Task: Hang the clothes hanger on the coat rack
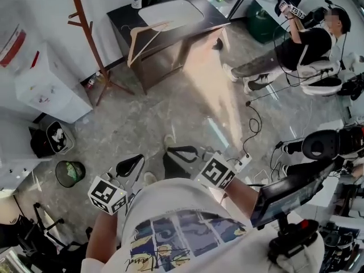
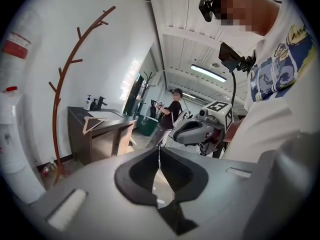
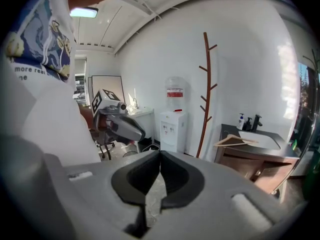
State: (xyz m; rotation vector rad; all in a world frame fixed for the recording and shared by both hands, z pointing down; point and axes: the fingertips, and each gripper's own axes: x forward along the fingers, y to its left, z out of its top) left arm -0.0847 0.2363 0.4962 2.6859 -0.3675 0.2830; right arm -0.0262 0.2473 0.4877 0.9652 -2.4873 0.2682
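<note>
A wooden clothes hanger (image 1: 149, 36) lies on a dark cabinet (image 1: 122, 19) at the far side of the room. It also shows as the hanger (image 2: 97, 121) and the hanger (image 3: 235, 140). The brown branch-like coat rack (image 1: 85, 21) stands left of the cabinet, against the white wall; it is the coat rack (image 2: 65, 89) and the coat rack (image 3: 205, 94). Both grippers are held close to the person's body, far from both. My left gripper (image 1: 129, 165) (image 2: 160, 156) is shut and empty. My right gripper (image 1: 182, 153) (image 3: 160, 159) is shut and empty too.
A water dispenser (image 1: 48, 84) stands left of the rack, with a bin (image 1: 70, 173) and a black bag (image 1: 48, 140) nearer me. A seated person (image 1: 301, 44) is at the back right. Cables (image 1: 253, 124) trail over the grey floor. A stand with a screen (image 1: 290, 189) is at my right.
</note>
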